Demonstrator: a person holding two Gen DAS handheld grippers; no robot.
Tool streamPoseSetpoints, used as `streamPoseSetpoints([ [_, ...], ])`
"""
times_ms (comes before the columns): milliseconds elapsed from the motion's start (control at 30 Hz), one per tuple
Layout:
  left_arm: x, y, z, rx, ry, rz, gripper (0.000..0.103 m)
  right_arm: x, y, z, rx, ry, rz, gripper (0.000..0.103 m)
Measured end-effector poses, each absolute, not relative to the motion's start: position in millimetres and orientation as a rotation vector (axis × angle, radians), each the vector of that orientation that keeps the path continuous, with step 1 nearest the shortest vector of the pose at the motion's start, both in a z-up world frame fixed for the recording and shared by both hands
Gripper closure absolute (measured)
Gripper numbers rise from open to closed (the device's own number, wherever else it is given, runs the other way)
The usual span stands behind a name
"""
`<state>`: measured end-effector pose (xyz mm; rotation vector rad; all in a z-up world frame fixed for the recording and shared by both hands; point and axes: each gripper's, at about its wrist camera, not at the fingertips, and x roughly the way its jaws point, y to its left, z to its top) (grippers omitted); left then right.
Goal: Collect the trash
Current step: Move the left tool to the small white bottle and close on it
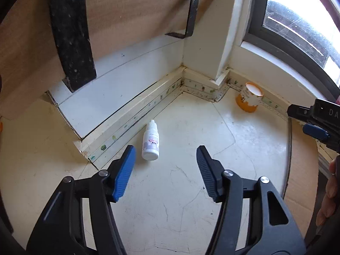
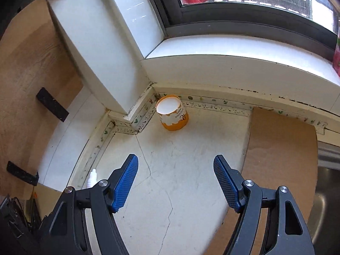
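Trash not yet collected, by the look of it: two items lie loose on the pale, cracked worktop (image 1: 170, 191). Bottle (image 1: 150, 142), small and white, lies on its side at centre of the left wrist view, just beyond and between the left gripper (image 1: 165, 155), nearer its left finger. Those fingers spread wide, holding nothing. Cup (image 2: 172, 114), orange with white inside, stands upright at upper centre of the right wrist view, in the corner below the window sill (image 2: 233, 48). Right gripper (image 2: 176, 165) points at it from well back, fingers wide apart, empty. No bin visible in either view. Judgement: early stage; both pickups and disposal remain.
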<state>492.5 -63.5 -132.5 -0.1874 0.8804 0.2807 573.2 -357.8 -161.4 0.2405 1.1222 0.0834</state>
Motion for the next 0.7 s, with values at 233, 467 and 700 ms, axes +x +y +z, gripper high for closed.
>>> streamPoseSetpoints([
  [233, 522, -61, -167, -0.157, 0.956, 0.387, 0.060, 581, -363, -199, 0.273, 1.150, 0.078, 0.029],
  [467, 537, -59, -194, -0.159, 1.021, 0.430, 0.073, 581, -366, -204, 0.281, 1.148, 0.089, 0.029],
  [700, 542, -61, -203, -0.169, 1.026, 0.425, 0.081, 573, -373, -197, 0.304, 1.149, 0.092, 0.029],
])
